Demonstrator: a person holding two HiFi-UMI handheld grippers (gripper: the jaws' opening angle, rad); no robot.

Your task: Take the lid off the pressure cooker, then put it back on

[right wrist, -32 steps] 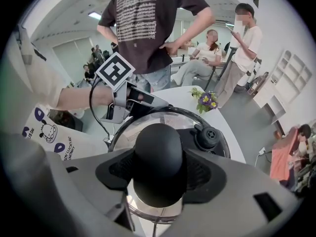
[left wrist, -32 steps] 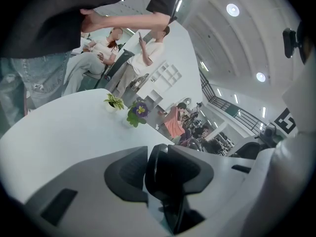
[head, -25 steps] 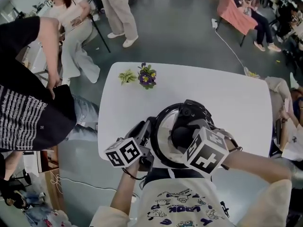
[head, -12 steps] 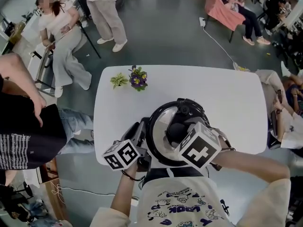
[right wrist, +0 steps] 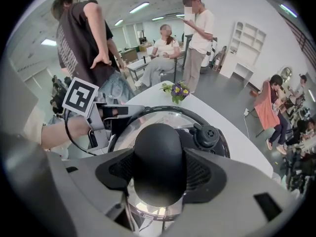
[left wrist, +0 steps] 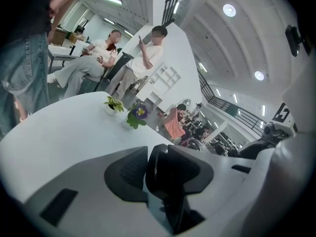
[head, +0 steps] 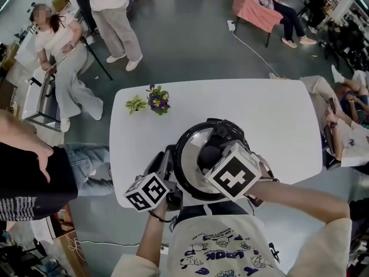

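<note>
Two grippers meet at the pressure cooker (head: 180,175), which stands at the near edge of the white surface (head: 277,120). The right gripper (right wrist: 159,174) points steeply down, its jaws clamped on either side of the round black knob (right wrist: 159,149) atop the lid (head: 195,146), and the lid sits on the cooker. At the cooker's left, the left gripper (head: 168,161) has its jaws closed on the black side handle (left wrist: 170,167). Beyond the pot, near the surface's far edge, a purple flower (head: 157,100) and a small green plant (head: 136,104) stand just beside each other. Farther off, on the grey floor (head: 190,39), are a seated person (head: 60,56) and a standing person (head: 112,16).
</note>
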